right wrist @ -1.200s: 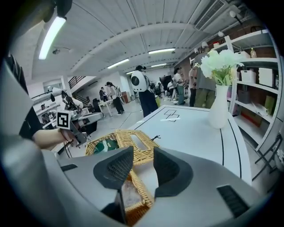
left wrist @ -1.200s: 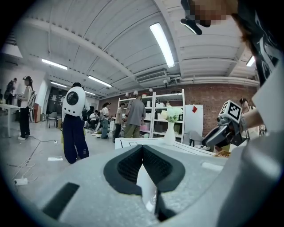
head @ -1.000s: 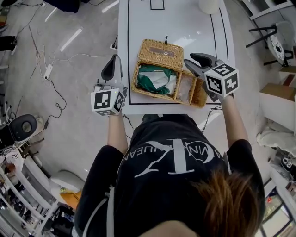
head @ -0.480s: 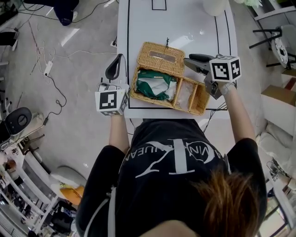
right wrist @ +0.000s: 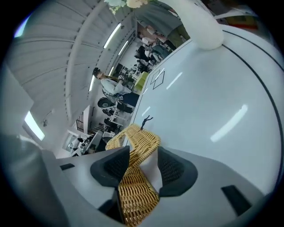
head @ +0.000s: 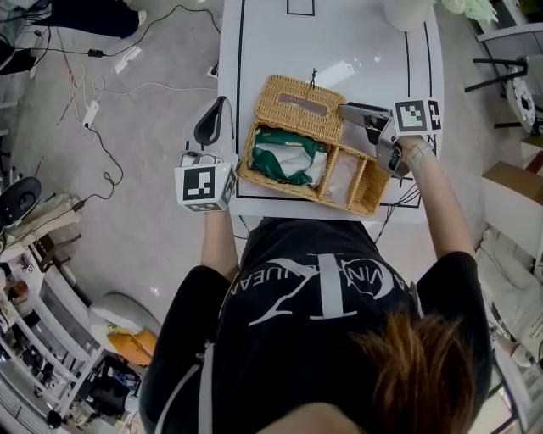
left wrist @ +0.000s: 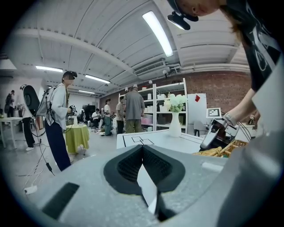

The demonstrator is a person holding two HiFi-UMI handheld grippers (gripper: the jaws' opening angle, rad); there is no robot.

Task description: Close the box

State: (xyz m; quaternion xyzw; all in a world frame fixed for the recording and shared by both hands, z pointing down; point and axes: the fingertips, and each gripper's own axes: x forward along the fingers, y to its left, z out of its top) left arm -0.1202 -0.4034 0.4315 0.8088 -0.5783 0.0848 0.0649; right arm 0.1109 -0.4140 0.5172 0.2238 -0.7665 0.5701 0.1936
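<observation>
A wicker box (head: 366,180) stands open near the front edge of the white table (head: 339,42). Its lid (head: 299,102) is tipped back behind it. A green cloth (head: 284,153) fills the left compartment and something clear (head: 342,174) lies in the right one. My right gripper (head: 349,112) is at the lid's right end. In the right gripper view the lid's wicker edge (right wrist: 137,142) lies between the opening jaws of the right gripper (right wrist: 142,166), with a gap at the right pad. My left gripper (head: 221,103) hangs shut and empty beside the table's left edge, off the box.
A white vase (head: 407,10) stands at the table's far right. Cables (head: 93,110) lie on the floor to the left. A cardboard box (head: 513,182) and shelving are at the right. People (left wrist: 57,115) stand farther back in the room.
My right gripper has moved left and away from me, up to the lid's right end. The left gripper has stayed where it was.
</observation>
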